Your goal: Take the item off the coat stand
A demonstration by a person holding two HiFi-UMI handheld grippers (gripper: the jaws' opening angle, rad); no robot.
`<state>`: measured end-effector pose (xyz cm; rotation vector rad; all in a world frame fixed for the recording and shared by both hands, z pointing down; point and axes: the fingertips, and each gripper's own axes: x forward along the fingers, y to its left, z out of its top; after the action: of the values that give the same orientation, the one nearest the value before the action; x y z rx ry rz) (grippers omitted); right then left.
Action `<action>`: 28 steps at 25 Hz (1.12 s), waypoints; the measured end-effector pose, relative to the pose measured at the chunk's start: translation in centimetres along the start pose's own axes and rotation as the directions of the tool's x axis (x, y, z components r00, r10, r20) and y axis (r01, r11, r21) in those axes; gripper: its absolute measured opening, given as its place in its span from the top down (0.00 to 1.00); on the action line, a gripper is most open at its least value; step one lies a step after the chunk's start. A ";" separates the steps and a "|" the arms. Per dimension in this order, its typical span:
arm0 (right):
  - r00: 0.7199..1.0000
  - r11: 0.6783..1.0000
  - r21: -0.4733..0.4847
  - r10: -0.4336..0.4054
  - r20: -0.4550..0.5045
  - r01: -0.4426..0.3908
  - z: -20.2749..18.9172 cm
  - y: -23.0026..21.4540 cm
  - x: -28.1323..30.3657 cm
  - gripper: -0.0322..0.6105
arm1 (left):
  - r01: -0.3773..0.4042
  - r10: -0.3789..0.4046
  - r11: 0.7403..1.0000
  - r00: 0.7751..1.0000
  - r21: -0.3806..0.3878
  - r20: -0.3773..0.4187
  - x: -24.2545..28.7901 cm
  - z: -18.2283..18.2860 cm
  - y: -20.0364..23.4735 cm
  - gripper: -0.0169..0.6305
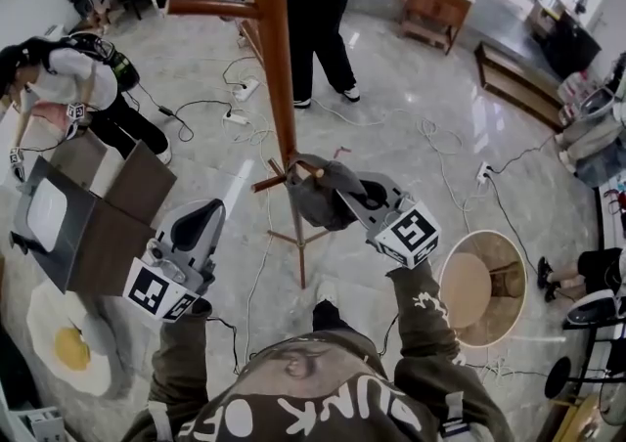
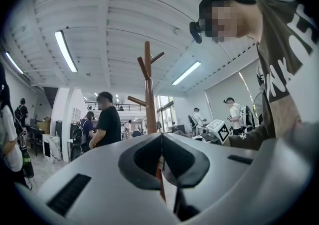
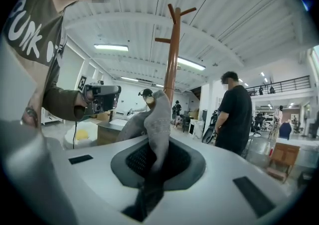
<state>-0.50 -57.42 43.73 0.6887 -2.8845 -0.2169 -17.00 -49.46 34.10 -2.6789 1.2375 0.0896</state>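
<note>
A tall wooden coat stand (image 1: pixel 277 59) rises from the marble floor in the middle of the head view. A grey cloth item (image 1: pixel 315 194) hangs over one of its low pegs (image 1: pixel 269 181). My right gripper (image 1: pixel 354 198) is shut on this cloth from the right. In the right gripper view the cloth (image 3: pixel 157 119) runs up out of the pinched jaws (image 3: pixel 158 145) and drapes over the peg tip (image 3: pixel 147 100). My left gripper (image 1: pixel 205 217) hangs lower left of the stand, shut and empty. In its own view the jaws (image 2: pixel 161 142) meet, with the stand's pole (image 2: pixel 148 94) behind them.
A person in black (image 1: pixel 318 20) stands just behind the stand. Another person (image 1: pixel 68 78) crouches at far left. An open cardboard box (image 1: pixel 88 215) and an egg-shaped cushion (image 1: pixel 68 347) lie at left, a round wooden tub (image 1: pixel 481 286) at right. Cables (image 1: pixel 235 117) trail over the floor.
</note>
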 end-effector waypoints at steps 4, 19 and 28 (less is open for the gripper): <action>0.999 0.999 -0.018 -0.035 0.009 0.035 1.3 1.4 -1.7 0.90 | 0.003 -0.003 1.000 1.000 0.004 0.014 -2.0 0.7 -1.1 0.97; 0.989 0.987 -0.075 -0.139 0.050 0.142 6.3 12.1 -7.8 0.90 | 0.058 -0.058 0.998 0.996 0.003 0.070 -12.8 3.1 -7.0 0.97; 0.979 0.978 -0.055 -0.201 0.039 0.203 7.4 18.4 -11.7 0.90 | 0.112 -0.112 0.994 0.990 -0.006 0.085 -16.8 4.9 -10.5 0.97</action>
<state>0.33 -35.04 38.33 0.9769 -2.8242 -0.3410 -19.83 -29.25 33.09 -2.7167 1.0627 0.1925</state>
